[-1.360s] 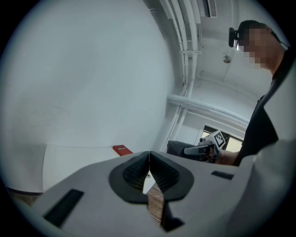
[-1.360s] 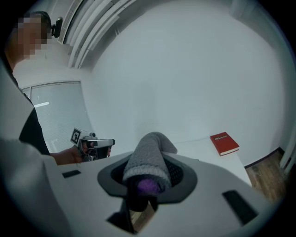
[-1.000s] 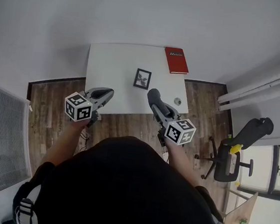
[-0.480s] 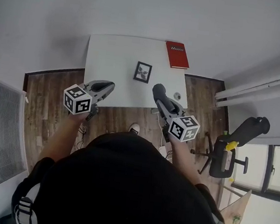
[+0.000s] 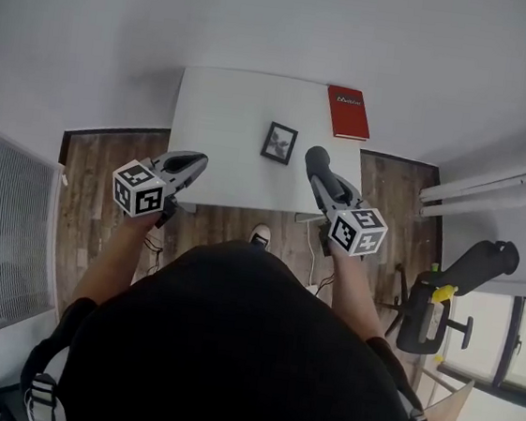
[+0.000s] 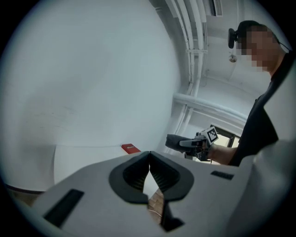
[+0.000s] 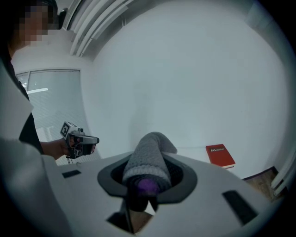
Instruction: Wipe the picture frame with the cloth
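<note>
A small black picture frame lies flat near the middle of the white table. My right gripper hovers just right of the frame, above the table's front part, shut on a rolled grey cloth that sticks out between its jaws. My left gripper hangs over the table's front left edge, shut with nothing in it; its jaws meet at the tips. Neither gripper view shows the frame.
A red book lies at the table's far right corner, also seen as the red book and the red book. A black office chair stands on the wooden floor at the right. White walls stand behind the table.
The view has shifted as the person steps closer. My right gripper with the cloth has moved forward over the table, up beside the frame. The left gripper stays near the front edge.
</note>
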Demonstrator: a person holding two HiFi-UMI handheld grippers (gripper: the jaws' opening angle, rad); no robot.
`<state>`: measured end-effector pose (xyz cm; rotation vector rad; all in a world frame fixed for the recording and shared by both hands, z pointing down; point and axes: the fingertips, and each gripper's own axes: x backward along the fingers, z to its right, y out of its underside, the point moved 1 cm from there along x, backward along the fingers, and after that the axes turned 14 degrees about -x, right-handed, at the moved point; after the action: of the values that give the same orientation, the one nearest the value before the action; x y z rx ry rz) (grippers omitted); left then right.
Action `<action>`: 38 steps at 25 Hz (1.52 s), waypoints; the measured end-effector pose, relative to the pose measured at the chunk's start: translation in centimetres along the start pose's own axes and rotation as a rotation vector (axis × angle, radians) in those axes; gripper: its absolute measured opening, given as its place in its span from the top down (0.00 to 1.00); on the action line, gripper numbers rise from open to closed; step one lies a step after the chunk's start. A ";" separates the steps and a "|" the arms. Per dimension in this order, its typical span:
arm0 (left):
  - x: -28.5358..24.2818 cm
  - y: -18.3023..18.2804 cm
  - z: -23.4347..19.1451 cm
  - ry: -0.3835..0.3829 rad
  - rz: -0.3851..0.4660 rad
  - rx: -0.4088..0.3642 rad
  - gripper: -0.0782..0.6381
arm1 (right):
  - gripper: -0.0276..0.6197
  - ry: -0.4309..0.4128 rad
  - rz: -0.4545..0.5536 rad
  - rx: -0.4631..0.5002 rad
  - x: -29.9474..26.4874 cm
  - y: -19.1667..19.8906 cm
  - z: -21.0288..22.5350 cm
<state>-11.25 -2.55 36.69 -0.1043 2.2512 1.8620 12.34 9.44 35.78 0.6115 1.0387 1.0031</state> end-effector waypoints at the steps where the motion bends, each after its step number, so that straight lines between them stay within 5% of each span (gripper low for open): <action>1: -0.1 -0.4 -0.3 -0.014 -0.003 -0.002 0.88 | 0.79 -0.012 -0.001 -0.001 -0.5 -0.3 0.3; 22: -12.7 -4.0 -2.7 -0.124 -0.079 -0.022 0.88 | 0.79 -0.178 -0.072 -0.025 -8.1 -6.4 12.5; 32: -17.3 -3.3 -2.6 -0.174 -0.108 0.004 0.88 | 0.79 -0.282 -0.157 -0.030 -11.1 -5.5 14.4; 38: -18.0 -2.2 -4.2 -0.189 -0.149 0.016 0.88 | 0.79 -0.276 -0.151 -0.059 -12.7 -6.1 16.0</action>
<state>6.19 -8.58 39.13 -0.0875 2.0720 1.7015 27.24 -4.11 42.64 0.5946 0.7963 0.7892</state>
